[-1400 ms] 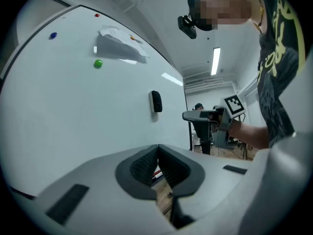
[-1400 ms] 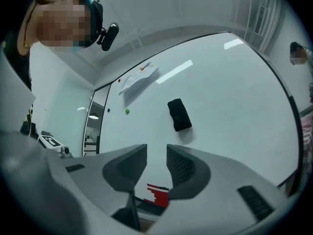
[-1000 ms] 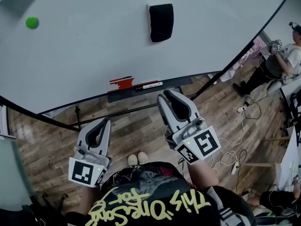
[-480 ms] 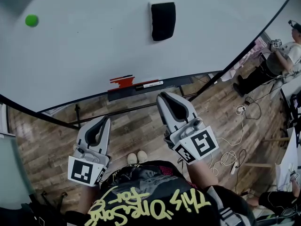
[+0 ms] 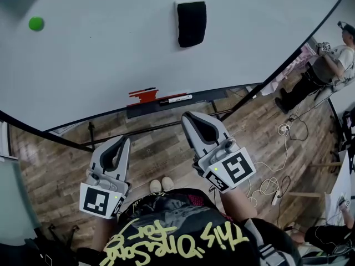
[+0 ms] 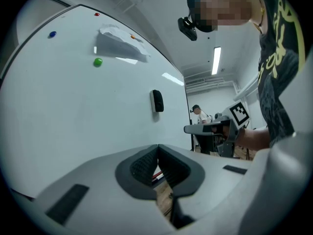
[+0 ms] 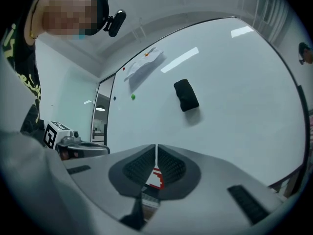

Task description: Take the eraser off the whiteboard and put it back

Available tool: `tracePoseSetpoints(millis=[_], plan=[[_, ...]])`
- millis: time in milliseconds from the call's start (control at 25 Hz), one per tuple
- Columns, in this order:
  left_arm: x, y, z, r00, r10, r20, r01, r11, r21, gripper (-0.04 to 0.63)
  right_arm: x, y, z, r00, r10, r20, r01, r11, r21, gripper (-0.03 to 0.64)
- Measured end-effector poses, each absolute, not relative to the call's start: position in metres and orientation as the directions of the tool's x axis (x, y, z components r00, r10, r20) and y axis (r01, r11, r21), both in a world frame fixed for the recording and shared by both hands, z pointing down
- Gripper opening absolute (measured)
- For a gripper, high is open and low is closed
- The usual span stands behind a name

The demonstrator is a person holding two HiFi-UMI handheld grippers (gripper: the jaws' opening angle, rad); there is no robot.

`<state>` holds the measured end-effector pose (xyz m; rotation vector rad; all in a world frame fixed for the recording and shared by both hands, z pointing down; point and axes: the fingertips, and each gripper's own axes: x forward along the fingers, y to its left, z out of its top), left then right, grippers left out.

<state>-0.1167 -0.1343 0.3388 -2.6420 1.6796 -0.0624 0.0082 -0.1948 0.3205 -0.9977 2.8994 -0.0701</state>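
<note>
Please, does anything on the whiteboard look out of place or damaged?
The white sheet of paper high on the large white whiteboard looks crumpled and bulges off the surface instead of lying flat. The black rectangular eraser hangs upright on the board; nothing looks spilled or broken.

Our right gripper (image 7: 156,148) points at the whiteboard (image 7: 234,97). Its jaws are closing, with only a hairline left between the tips and nothing caught in them. The black eraser (image 7: 186,95) sits on the board, farther off and slightly right. To its left we see a green magnet (image 7: 132,97) and a crumpled sheet of paper (image 7: 144,65). Something red (image 7: 156,177) shows through the opening behind the tips. The left gripper (image 7: 105,150) is near us, on the left.
</note>
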Motion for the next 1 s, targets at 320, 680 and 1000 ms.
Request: tracePoseSetpoints(millis=[320, 680, 1000], plan=[[-0.114, -0.139, 0.337, 0.431, -0.902, 0.023, -0.902, -0.431, -0.031, 0.008, 0.002, -0.194, 0.326, -0.814, -0.579, -0.031, -0.578, 0.815, -0.052, 0.014], [-0.114, -0.142, 0.337, 0.432, -0.902, 0.025, -0.901, -0.433, -0.031, 0.008, -0.006, -0.188, 0.329, -0.837, -0.547, -0.009, -0.547, 0.837, -0.008, 0.014], [-0.114, -0.143, 0.336, 0.432, -0.902, 0.023, -0.901, -0.432, -0.031, 0.008, -0.007, -0.188, 0.331, -0.834, -0.552, 0.004, -0.552, 0.834, 0.008, 0.009]])
